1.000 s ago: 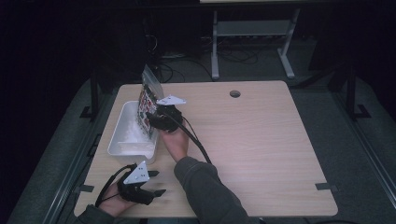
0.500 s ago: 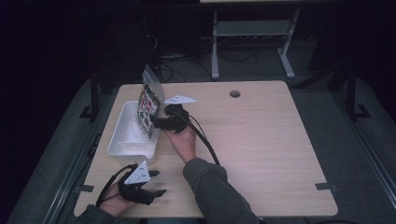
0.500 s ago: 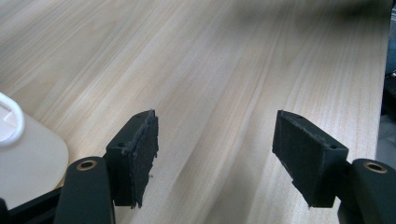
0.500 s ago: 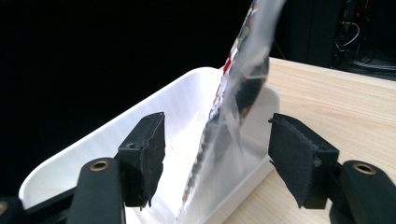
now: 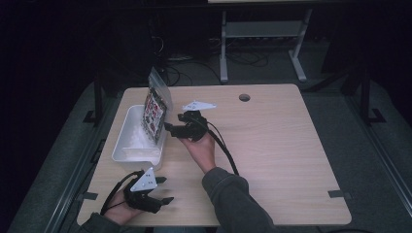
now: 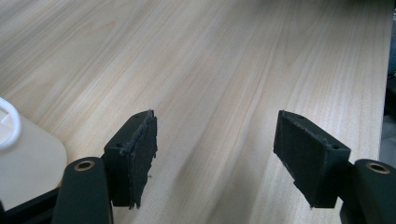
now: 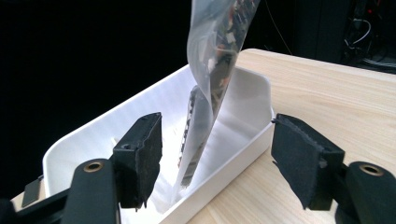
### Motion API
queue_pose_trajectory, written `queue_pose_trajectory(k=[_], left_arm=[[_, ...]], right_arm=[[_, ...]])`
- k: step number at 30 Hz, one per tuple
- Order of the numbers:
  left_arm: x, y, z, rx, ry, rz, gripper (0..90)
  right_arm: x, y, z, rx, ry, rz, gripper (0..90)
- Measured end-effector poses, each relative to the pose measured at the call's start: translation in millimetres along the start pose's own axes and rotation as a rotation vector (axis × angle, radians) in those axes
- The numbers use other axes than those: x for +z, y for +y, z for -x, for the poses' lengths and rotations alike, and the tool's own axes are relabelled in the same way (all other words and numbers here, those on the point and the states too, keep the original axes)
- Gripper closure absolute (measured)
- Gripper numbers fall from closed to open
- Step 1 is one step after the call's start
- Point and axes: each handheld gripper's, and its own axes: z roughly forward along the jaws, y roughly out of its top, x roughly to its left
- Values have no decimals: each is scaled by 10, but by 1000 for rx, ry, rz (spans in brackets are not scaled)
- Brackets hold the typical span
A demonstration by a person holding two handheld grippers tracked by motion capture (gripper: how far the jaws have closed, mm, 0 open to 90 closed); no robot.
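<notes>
A clear plastic bag [image 5: 155, 108] with printed contents stands upright in a white bin [image 5: 127, 145] at the table's left, leaning on the bin's right wall. My right gripper [image 5: 169, 129] is just right of the bin and points at the bag. Its jaws have just been opening, and its pads press on nothing. In the right gripper view, the bag [image 7: 210, 88] rises from the bin [image 7: 140, 107] beyond my open right gripper [image 7: 215, 119]. My left gripper [image 5: 166, 190] rests near the table's front left corner. In the left gripper view, my left gripper [image 6: 215, 114] is open over bare wood.
The light wooden table [image 5: 272, 155] has a round cable hole [image 5: 244, 97] near its far edge. A metal stand [image 5: 262, 31] and cables lie on the dark floor behind it. The right gripper's cable [image 5: 224, 150] trails across the table along the forearm.
My right gripper has drawn back to the right, away from the bag, with its jaws wider. The bag stays standing in the bin. The left hand has kept still.
</notes>
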Motion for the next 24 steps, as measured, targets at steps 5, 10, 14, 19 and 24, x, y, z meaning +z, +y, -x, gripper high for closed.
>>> queue_pose_trajectory(k=[5, 10, 14, 19, 24], left_arm=[[-3, -2, -2, 2, 2, 3, 295], [5, -1, 4, 6, 3, 1, 294], [6, -1, 1, 4, 2, 4, 294], [4, -1, -2, 3, 3, 8, 293], [1, 0, -2, 4, 2, 17, 292]], right_arm=[[-65, -14, 41, -4, 5, -4, 315], [-145, -15, 77, -5, 18, -10, 309], [-209, -15, 101, -10, 28, -11, 307], [-297, -27, 147, -15, 36, -26, 301], [-367, -41, 181, -21, 34, -42, 298]])
